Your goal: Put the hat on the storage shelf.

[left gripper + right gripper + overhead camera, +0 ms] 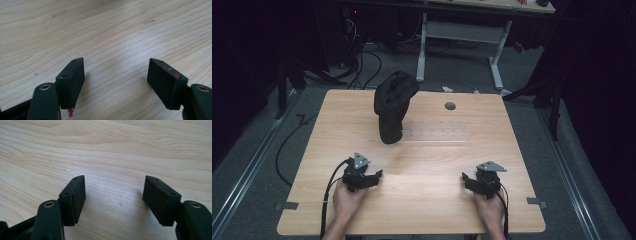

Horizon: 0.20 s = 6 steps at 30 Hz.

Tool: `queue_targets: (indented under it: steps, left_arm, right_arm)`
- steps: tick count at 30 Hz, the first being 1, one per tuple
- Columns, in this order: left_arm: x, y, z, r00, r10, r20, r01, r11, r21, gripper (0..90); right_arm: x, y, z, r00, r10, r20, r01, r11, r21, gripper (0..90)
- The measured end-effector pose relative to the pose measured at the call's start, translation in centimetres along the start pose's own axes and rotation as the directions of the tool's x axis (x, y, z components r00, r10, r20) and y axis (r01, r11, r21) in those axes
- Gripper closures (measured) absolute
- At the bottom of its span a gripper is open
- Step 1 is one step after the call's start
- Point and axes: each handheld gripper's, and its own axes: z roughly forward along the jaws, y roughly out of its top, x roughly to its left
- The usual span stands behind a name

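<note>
Since the dark bag (392,107) stands upright at the far middle of the bench (427,210), well apart from both hands, nothing is gripped: the left tool (374,176) and right tool (468,179) rest low near the front edge, jaws spread apart, probably ready to reach forward

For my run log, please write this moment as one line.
left gripper: open, empty | right gripper: open, empty | black cloth bag: upright, untouched | wooden table
</note>
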Motion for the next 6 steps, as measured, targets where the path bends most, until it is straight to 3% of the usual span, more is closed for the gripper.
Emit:
queue_targets:
  steps: [6]
  left_arm:
    - [-0.05,-0.03,-0.02,1.0,-0.006,-0.007,0.006,1.0,0.002,28.4]
  right_arm:
    - [0.0,0.0,-0.01,1.0,0.001,0.0,-0.001,1.0,0.001,35.0]
